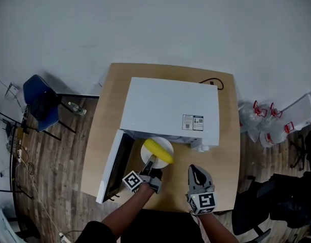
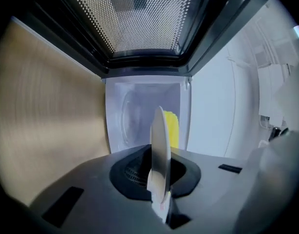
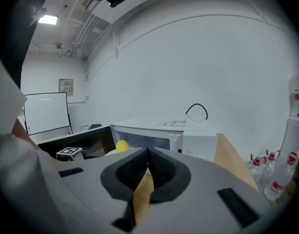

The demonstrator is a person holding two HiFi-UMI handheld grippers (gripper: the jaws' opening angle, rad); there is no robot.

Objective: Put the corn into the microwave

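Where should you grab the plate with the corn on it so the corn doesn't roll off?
Grab the plate by its thin near rim, coming in level from the side away from the microwave. The plate is flat and the corn lies across its middle, so only the edge is free. The left gripper is shut on that rim, which probably keeps the plate level.

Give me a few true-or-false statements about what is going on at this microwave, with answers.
1. The microwave has its door open. True.
2. The corn lies on a white plate. True.
3. The right gripper holds the plate. False: the left gripper pinches its rim; the right one is shut on nothing.
4. The microwave stands on the floor. False: it stands on a wooden table.
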